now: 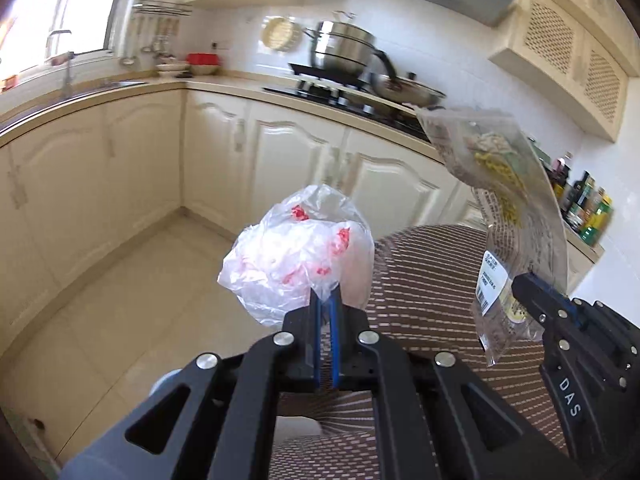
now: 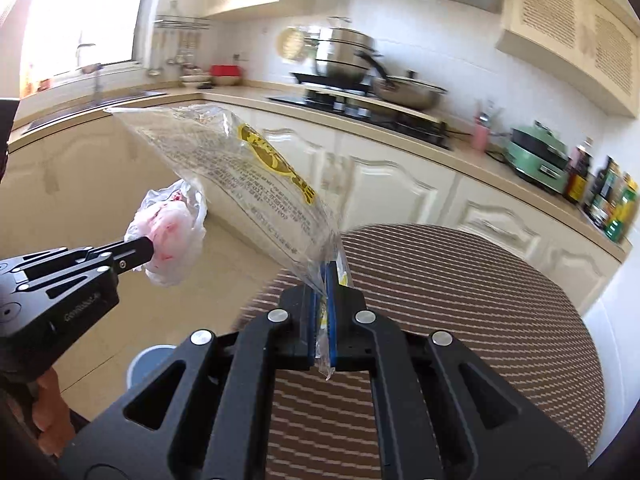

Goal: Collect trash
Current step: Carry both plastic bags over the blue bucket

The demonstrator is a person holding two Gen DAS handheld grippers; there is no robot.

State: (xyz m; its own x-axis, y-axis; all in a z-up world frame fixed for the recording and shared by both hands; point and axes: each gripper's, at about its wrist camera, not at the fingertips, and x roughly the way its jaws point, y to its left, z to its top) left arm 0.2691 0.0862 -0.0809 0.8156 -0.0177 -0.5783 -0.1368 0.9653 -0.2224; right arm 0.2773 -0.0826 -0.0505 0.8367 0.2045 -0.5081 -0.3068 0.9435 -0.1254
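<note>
A: So, what is each claw carrying?

B: The left gripper (image 1: 327,300) has its blue pads pressed together on a crumpled white plastic bag (image 1: 298,258) with red print, held in the air above the tiled floor (image 1: 132,280). What is inside the bag I cannot tell.

A: And the other one?

B: The right gripper (image 2: 325,280) pinches a clear printed food wrapper (image 2: 256,172) with a yellow logo by its lower edge; the wrapper rises toward ten o'clock and looks flat and empty.

A: Anything beneath them?

B: A round table with a striped brown mat (image 2: 460,300). A pale blue bin (image 2: 150,364) shows at seven o'clock on the floor, its inside hidden.
</note>
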